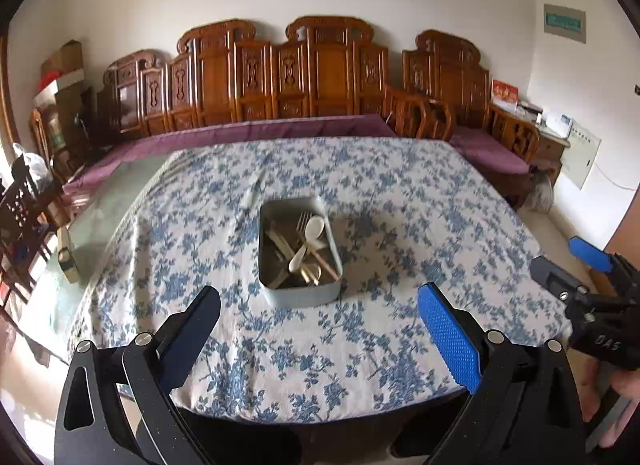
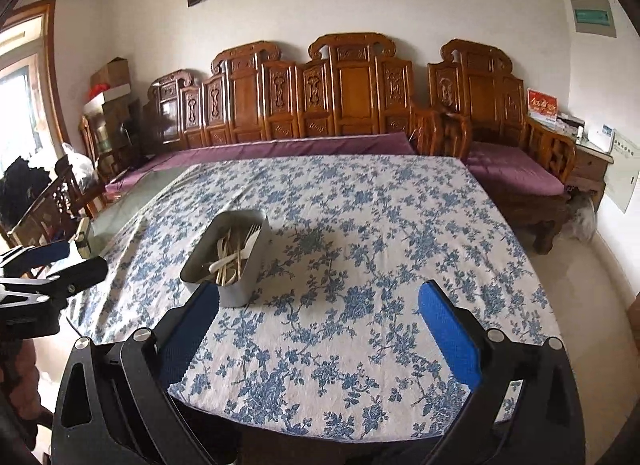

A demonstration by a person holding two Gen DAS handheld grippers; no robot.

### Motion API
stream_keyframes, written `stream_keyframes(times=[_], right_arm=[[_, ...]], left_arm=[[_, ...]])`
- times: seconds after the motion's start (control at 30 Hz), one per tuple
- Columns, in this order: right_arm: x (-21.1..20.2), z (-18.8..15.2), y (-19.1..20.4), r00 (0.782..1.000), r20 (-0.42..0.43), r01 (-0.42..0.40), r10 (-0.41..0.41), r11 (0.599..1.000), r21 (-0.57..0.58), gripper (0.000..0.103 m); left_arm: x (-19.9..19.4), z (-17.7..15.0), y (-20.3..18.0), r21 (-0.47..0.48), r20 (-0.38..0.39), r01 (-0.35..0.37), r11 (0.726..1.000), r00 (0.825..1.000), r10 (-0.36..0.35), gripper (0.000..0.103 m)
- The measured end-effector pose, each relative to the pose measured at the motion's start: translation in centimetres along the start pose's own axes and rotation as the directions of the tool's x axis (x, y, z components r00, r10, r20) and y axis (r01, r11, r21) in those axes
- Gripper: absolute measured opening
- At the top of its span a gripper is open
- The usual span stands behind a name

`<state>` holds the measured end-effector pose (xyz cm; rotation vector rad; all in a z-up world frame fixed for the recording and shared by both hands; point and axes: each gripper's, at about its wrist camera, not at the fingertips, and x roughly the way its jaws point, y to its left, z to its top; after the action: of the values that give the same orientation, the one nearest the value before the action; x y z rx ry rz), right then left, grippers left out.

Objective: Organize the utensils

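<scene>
A metal tin stands mid-table on the blue floral cloth; it also shows in the right wrist view. Inside lie a white spoon, a fork, chopsticks and other utensils, heaped together. My left gripper is open and empty, just short of the tin's near end. My right gripper is open and empty, above the table's near edge, to the right of the tin. Each gripper shows in the other's view: the right one and the left one.
The table wears a floral cloth; bare glass top shows at the left with a small box on it. A carved wooden bench with purple cushions stands behind. Chairs stand at the left.
</scene>
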<state>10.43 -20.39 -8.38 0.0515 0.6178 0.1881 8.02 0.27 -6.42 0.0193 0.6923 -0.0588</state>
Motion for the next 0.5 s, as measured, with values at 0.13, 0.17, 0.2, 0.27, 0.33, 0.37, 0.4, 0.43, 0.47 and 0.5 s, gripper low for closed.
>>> stream_keyframes(times=[0.13,0.17,0.2,0.27,0.33,0.37,0.4,0.43,0.47,0.5], right_arm=[[-0.9,0.6,0.1,1.000,0.017,0.008,-0.008,1.000,0.006,0.100],[-1.1,0.7,0.1,1.000,0.024,0.008,-0.008,1.000,0.008,0.100],[-1.4,0.8,0.2,1.000,0.029,0.011,-0.012,1.000,0.010,0.100],[-2.0,1.1,0.3,0.999,0.044,0.008,-0.009,1.000,0.010,0.100],[-2.5,1.5,0.4,0.998,0.058,0.008,-0.008,1.000,0.010,0.100],[-2.8,1.6,0.4,0.998,0.066,0.006,-0.007,1.000,0.009,0.100],[-3.2,1.9,0.5,0.997,0.077,0.007,-0.007,1.000,0.007,0.100],[-3.5,2.0,0.5,0.996,0.086,0.009,-0.009,1.000,0.006,0.100],[-3.8,2.2,0.6,0.995,0.096,0.010,-0.010,1.000,0.006,0.100],[-4.3,2.5,0.6,0.994,0.110,0.012,-0.012,1.000,0.004,0.100]], left_arm=[[-1.5,0.7,-0.5,0.003,0.034,-0.005,1.000,0.999,0.005,0.095],[-1.8,0.8,-0.6,0.003,0.040,-0.011,1.000,0.999,0.011,0.095],[-2.2,1.0,-0.7,0.002,0.048,-0.013,1.000,0.999,0.013,0.095],[-2.7,1.2,-0.9,0.001,0.060,-0.007,1.000,0.998,0.007,0.095],[-3.1,1.5,-1.0,0.002,0.070,-0.011,1.000,0.997,0.011,0.095],[-3.4,1.7,-1.1,0.004,0.076,-0.007,1.000,0.997,0.007,0.095],[-3.6,1.8,-1.2,0.006,0.082,-0.004,1.000,0.997,0.004,0.095],[-3.9,2.0,-1.2,0.008,0.086,-0.005,1.000,0.996,0.004,0.095],[-4.2,2.2,-1.3,0.011,0.096,-0.005,1.000,0.995,0.004,0.095],[-4.6,2.4,-1.3,0.013,0.107,-0.006,1.000,0.994,0.004,0.095]])
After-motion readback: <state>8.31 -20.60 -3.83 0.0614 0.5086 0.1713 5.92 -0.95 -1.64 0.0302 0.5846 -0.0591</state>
